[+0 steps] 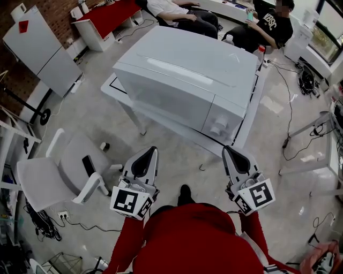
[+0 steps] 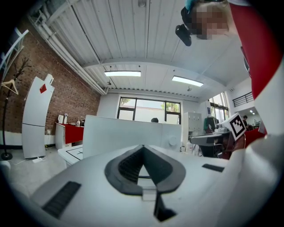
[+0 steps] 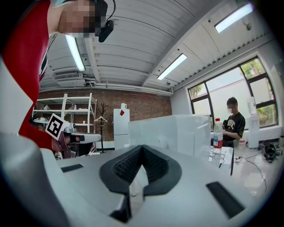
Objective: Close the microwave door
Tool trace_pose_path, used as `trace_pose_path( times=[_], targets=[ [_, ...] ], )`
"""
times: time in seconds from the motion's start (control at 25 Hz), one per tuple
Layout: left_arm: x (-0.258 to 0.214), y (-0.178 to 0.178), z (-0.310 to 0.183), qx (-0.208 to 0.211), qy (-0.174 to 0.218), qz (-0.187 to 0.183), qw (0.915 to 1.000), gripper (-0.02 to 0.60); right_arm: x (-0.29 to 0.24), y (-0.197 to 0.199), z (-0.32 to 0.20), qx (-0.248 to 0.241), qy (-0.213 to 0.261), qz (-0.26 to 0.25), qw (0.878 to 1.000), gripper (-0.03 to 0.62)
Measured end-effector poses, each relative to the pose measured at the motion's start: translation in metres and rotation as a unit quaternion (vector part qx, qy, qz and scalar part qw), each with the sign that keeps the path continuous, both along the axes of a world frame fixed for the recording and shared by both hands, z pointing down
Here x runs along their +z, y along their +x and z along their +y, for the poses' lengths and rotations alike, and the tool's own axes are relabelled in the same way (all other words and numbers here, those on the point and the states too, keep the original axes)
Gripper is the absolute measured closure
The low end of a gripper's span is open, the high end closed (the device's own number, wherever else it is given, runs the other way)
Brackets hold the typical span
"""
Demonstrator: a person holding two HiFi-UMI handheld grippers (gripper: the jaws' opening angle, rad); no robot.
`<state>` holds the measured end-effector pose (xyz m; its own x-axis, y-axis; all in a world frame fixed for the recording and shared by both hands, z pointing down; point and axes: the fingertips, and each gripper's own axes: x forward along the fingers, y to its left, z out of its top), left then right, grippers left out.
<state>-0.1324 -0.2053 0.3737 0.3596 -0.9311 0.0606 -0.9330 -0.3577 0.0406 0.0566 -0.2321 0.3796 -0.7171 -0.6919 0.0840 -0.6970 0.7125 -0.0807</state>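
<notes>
The white microwave (image 1: 182, 80) stands on a white table (image 1: 161, 122) in front of me, its door flat against the body and its round knob (image 1: 217, 128) at the front right. My left gripper (image 1: 155, 149) and right gripper (image 1: 225, 148) are side by side close to my body, short of the table and apart from the microwave, both pointing level at it. Each has its jaws together with nothing between them. The microwave (image 2: 133, 133) fills the middle of the left gripper view beyond the left gripper (image 2: 143, 146). It also shows as the microwave (image 3: 177, 131) past the right gripper (image 3: 142, 146).
A white chair (image 1: 59, 171) with a dark phone (image 1: 88, 165) on its seat stands at my left. A white fridge (image 1: 40, 51) and a red cabinet (image 1: 110, 16) line the brick wall. Two seated people (image 1: 268, 27) are behind the table. A bottle (image 3: 217, 133) stands on its far end, and cables (image 1: 300, 144) cross the floor at right.
</notes>
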Motion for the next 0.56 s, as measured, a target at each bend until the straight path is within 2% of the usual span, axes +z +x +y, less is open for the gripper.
trace_pose_path(
  times=[0.56],
  targets=[
    [0.0, 0.011, 0.005, 0.008, -0.001, -0.003, 1.0, 0.572, 0.001, 0.004, 0.003, 0.001, -0.001, 0.001, 1.0, 0.582]
  ],
)
